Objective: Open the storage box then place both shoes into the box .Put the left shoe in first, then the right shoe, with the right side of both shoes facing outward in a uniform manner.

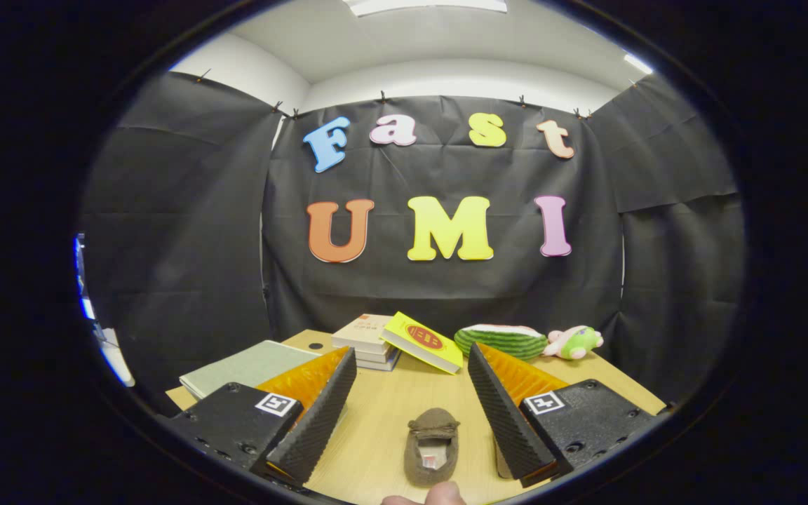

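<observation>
Item one, the gripper: its two fingers are standing wide apart above the wooden table, gripping nothing, with ribbed pads facing each other across a broad gap. Item two, a brown slipper-style shoe: it is lying flat on the table between the fingers, nearer the right finger, its opening facing up, a small pale tag showing inside; neither finger is touching it. Item three, fingertips of a person's hand: they are showing right at the near end of the shoe, whether touching it cannot be told. Item four, a grey-green flat folder or book: it is lying on the table beyond the left finger, partly hidden behind it. Item five, a stack of books: it is sitting at the far side of the table, ahead of the fingers. Item six, a yellow book: it is leaning tilted against the stack's right side. Item seven, a plush watermelon slice: it is resting just beside the yellow book, to its right. Item eight, a pink and green plush toy: it is lying beside the watermelon slice near the table's far right corner
</observation>
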Available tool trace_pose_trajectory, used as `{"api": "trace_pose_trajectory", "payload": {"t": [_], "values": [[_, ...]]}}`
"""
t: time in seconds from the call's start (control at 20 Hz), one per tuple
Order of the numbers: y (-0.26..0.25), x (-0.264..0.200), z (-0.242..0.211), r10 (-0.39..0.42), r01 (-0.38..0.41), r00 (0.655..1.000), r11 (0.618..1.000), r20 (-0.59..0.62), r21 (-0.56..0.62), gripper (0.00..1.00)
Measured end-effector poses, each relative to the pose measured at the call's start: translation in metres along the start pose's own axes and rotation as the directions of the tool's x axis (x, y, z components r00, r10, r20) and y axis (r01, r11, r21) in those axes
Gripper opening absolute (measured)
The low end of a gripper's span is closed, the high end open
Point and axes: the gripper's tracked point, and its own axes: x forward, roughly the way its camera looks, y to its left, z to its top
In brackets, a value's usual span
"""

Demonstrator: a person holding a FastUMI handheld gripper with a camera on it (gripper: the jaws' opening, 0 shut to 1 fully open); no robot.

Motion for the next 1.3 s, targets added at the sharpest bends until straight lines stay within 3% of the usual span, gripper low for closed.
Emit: {"api": "trace_pose_trajectory", "payload": {"t": [0.75, 1.1, 1.3], "values": [[0.008, 0.001, 0.007, 0.036, -0.036, 0.999, 0.999, 0.031, -0.005, 1.0], [0.027, 0.012, -0.016, 0.161, -0.159, 0.987, 0.981, -0.011, 0.109, 1.0], [0.06, 0.025, -0.047, 0.319, -0.294, 0.945, 0.926, -0.072, 0.238, 1.0]]}}
